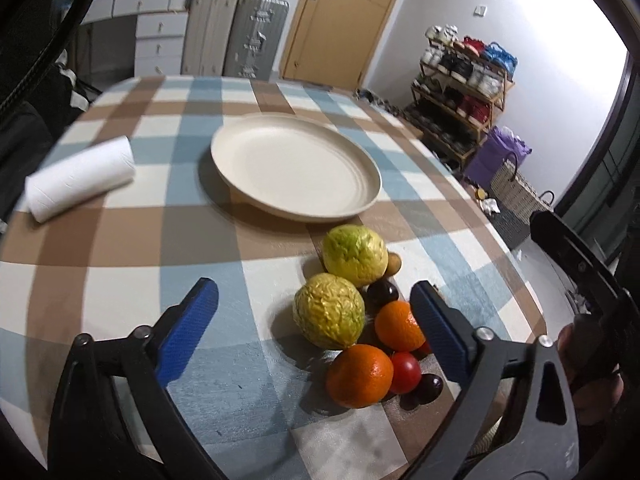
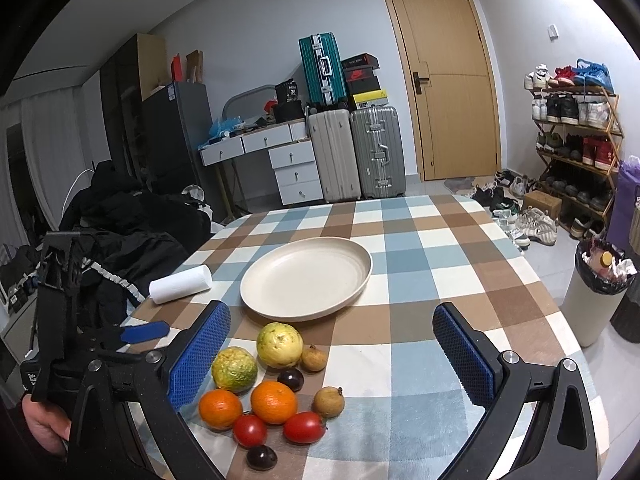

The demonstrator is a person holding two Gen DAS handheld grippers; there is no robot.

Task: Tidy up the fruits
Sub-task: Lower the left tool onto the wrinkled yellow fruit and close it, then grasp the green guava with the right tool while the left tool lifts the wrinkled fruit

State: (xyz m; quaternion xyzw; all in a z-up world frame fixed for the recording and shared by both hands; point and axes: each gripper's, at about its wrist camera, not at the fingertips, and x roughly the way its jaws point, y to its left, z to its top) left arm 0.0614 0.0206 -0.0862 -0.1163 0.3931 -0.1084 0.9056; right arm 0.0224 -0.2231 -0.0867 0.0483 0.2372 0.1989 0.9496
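Fruits clustered on the checkered bench (image 2: pixel 440 240) just before the cream plate (image 2: pixel 306 278): two guavas (image 2: pixel 280 345), two oranges (image 2: pixel 274 402), two tomatoes (image 2: pixel 304 427), dark plums (image 2: pixel 261 457) and brown longans (image 2: pixel 328 401). Left gripper (image 1: pixel 314 328) and right gripper (image 2: pixel 332 354) both hover with fingers spread apart, holding nothing. Paper roll (image 2: pixel 181 284) lies left of the plate.

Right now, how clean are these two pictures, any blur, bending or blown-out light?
Left wrist view: slightly soft, the paper roll and plate smeared at their edges, a bright window washing out the right side, the table edge bowed by the lens. Right wrist view: sharper, the fruits crisp with soft shadows, the door frame curving, corners black.
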